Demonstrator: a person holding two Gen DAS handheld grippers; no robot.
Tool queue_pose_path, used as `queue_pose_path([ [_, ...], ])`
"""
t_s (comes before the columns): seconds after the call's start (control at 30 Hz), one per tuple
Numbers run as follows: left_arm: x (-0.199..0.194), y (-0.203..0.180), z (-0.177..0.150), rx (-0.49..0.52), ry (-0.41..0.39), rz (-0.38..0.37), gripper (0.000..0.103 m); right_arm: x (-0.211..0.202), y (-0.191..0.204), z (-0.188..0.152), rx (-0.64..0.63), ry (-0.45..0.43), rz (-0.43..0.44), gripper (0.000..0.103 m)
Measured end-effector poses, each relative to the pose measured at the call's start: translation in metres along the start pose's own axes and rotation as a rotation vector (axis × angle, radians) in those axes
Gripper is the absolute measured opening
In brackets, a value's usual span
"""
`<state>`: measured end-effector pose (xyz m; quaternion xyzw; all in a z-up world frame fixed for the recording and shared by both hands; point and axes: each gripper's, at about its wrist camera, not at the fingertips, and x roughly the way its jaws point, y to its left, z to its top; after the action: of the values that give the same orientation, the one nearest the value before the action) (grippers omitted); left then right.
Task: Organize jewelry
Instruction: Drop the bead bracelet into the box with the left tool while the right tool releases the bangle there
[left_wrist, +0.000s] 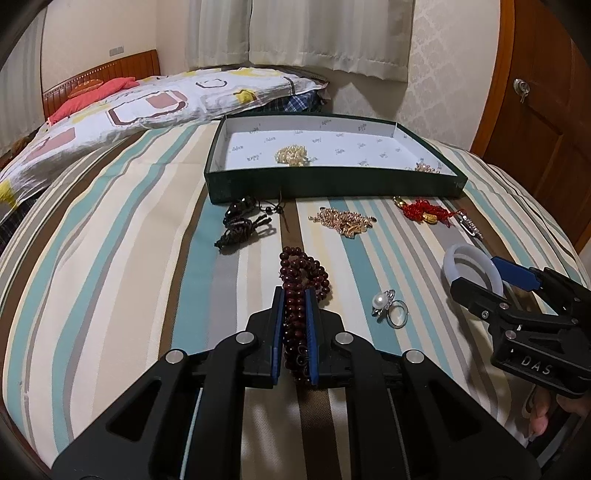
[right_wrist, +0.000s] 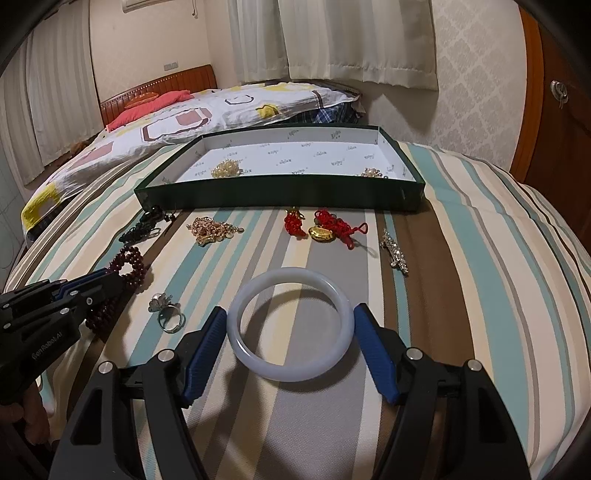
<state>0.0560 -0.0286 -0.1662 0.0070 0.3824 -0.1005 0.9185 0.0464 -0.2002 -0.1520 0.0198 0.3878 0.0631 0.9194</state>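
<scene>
A dark red bead bracelet (left_wrist: 303, 269) lies on the striped bedspread, and my left gripper (left_wrist: 294, 295) is shut on its near loops. From the right wrist view the left gripper (right_wrist: 110, 277) comes in from the left over the beads (right_wrist: 133, 262). A white bangle (right_wrist: 288, 369) lies flat between the blue pads of my right gripper (right_wrist: 290, 314), whose tips touch its two sides. The left wrist view shows that right gripper (left_wrist: 480, 273) straddling the bangle (left_wrist: 454, 254). A dark green tray (left_wrist: 332, 184) stands behind, with two gold pieces (left_wrist: 291, 155) inside.
Between grippers and tray (right_wrist: 277, 195) lie a pearl ring (left_wrist: 391, 306), a gold chain heap (left_wrist: 343, 221), a red knotted charm (left_wrist: 424, 212), black cord pieces (left_wrist: 240, 225) and a silver brooch (right_wrist: 395, 251). Pillows lie at the back left; a wooden door stands on the right.
</scene>
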Motion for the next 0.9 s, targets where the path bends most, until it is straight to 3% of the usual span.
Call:
queue_pose_path([
  [0.47,-0.019,0.003,0.020,-0.010,-0.076,-0.006,0.011,-0.015,0.000,0.019,0.000,-0.063,0.002,0.069],
  [0.9,-0.011,-0.007,0.072,-0.002,-0.155,-0.026,0.011,-0.011,-0.010,0.073,-0.008,-0.155,-0.009,0.069],
])
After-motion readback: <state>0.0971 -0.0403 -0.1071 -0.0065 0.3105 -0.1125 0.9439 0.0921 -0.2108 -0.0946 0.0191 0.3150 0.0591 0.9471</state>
